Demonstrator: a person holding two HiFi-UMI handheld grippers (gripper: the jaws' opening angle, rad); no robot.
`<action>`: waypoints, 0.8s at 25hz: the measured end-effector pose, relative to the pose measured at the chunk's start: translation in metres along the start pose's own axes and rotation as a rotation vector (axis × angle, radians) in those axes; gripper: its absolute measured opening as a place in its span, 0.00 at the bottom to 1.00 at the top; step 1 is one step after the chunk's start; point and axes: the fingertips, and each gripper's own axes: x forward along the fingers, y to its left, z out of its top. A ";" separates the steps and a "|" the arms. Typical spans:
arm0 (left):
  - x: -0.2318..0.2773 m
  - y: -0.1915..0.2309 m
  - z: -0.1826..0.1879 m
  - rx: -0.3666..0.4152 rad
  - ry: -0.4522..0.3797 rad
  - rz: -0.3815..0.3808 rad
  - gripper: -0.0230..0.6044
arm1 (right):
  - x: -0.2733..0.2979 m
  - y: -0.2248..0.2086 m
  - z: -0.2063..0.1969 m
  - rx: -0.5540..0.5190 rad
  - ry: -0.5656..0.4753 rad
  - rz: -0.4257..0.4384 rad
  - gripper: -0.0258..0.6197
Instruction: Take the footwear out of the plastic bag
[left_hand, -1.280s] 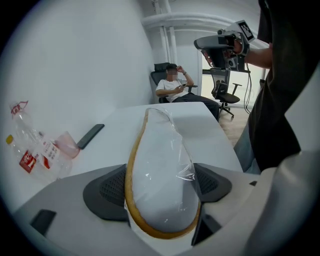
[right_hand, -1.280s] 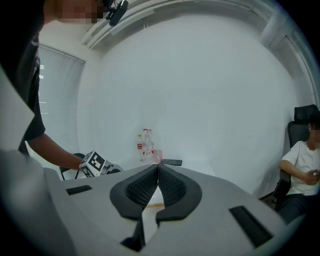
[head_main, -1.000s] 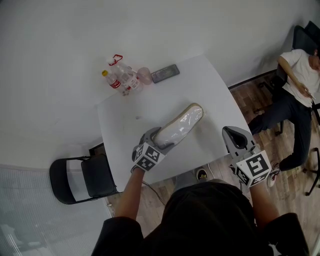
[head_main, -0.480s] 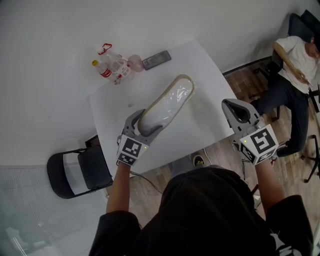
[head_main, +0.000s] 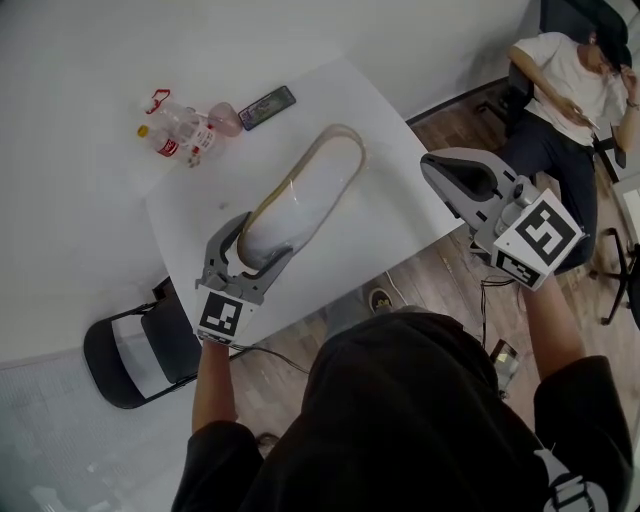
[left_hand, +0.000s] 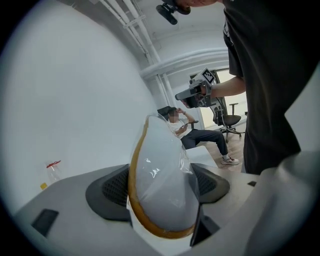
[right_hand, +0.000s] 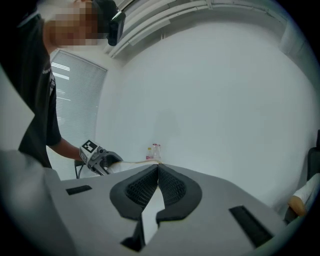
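Left gripper (head_main: 258, 245): rising since earlier, jaws clamping the bagged slipper (head_main: 305, 195) at its near end, carrying it above the table's (head_main: 390, 165) middle.
Right gripper (head_main: 440, 170): hovering closed, empty, past the right edge.
Risk: slick bag sliding through the pads, slipper dropping.

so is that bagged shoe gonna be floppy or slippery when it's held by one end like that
Probably fairly stiff: the bagged shoe juts out from the left tool without sagging. Likely light, since a grip on one end holds it up off the table. The glossy plastic bag could let it slip.
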 end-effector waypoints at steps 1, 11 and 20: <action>-0.001 -0.002 0.005 0.017 -0.014 -0.007 0.64 | -0.002 0.000 0.004 0.003 -0.011 0.016 0.07; -0.019 -0.016 0.040 0.140 -0.087 -0.070 0.63 | -0.010 0.008 0.030 0.086 -0.025 0.195 0.07; -0.039 -0.022 0.059 0.150 -0.167 -0.096 0.62 | -0.004 0.006 0.036 0.030 0.029 0.284 0.27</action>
